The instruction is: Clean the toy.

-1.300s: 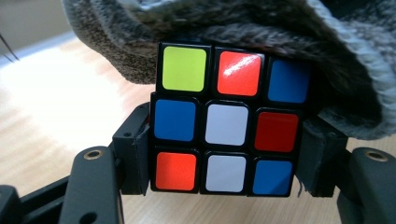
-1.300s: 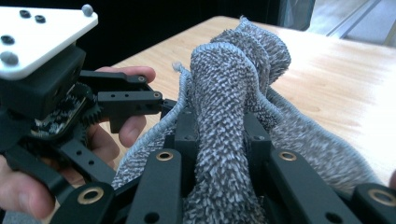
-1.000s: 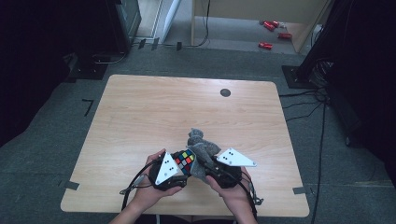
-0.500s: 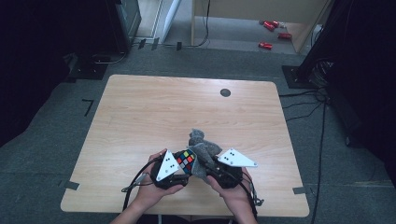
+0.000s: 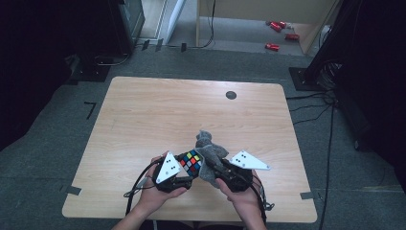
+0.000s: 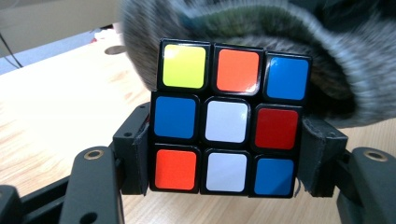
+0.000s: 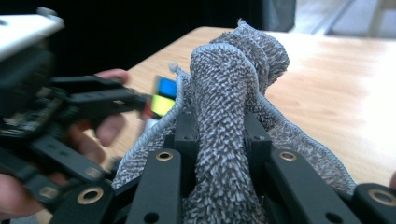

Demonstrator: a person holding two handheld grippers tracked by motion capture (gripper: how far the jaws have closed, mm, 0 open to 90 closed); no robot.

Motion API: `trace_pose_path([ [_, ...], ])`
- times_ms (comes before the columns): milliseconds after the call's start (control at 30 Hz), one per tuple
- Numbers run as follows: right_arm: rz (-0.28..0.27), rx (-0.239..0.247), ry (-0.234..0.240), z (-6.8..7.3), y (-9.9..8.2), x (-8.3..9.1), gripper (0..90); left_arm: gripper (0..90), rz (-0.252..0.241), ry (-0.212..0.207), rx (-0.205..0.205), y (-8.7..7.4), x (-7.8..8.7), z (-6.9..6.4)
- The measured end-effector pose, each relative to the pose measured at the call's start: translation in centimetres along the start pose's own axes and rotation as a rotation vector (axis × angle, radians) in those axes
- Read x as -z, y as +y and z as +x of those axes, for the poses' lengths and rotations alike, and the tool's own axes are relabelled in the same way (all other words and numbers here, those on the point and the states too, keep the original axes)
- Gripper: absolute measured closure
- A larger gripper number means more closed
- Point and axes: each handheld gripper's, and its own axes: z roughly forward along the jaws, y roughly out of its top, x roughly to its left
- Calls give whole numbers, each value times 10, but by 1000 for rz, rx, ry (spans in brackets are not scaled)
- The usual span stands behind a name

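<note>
The left gripper [image 5: 184,168] clamps a Rubik's cube [image 6: 229,121] low over the table's [image 5: 143,120] near edge; the right gripper [image 5: 225,170] pinches a bunched grey cloth [image 7: 229,116] against it. Wiping looks underway; next, rub the cloth across the cube's faces

Even overhead light, dark surroundings

The high view shows the table [image 5: 143,124] evenly lit with faint shadows, while the room from 9 to 11 o'clock and at 3 o'clock falls black. In the left gripper view the cube [image 6: 229,116] is sharp and glossy; the cloth [image 6: 327,70] at 1 o'clock blurs.
</note>
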Motion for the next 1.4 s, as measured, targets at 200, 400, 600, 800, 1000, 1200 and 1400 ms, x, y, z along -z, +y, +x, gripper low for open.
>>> trace_pose_path([
  [200,-21,68,59,18,5,-3,737,336,-9,-10,-66,-2,1,-10],
  [400,-12,-47,-24,-13,-5,-2,736,337,-70,-37,-16,0,10,0],
  [600,-21,19,30,6,3,1,729,337,-70,-59,-27,-2,9,-3],
  [800,-30,-6,2,-3,1,0,730,337,-96,-61,-43,1,15,-2],
  [1000,-2,21,6,3,2,-1,731,337,-54,-67,-27,-4,8,-3],
  [1200,6,72,-19,11,3,-2,733,336,-53,-81,-50,-4,7,-10],
  [1400,29,-14,-16,-6,0,-2,736,337,-64,-78,-13,-4,10,0],
])
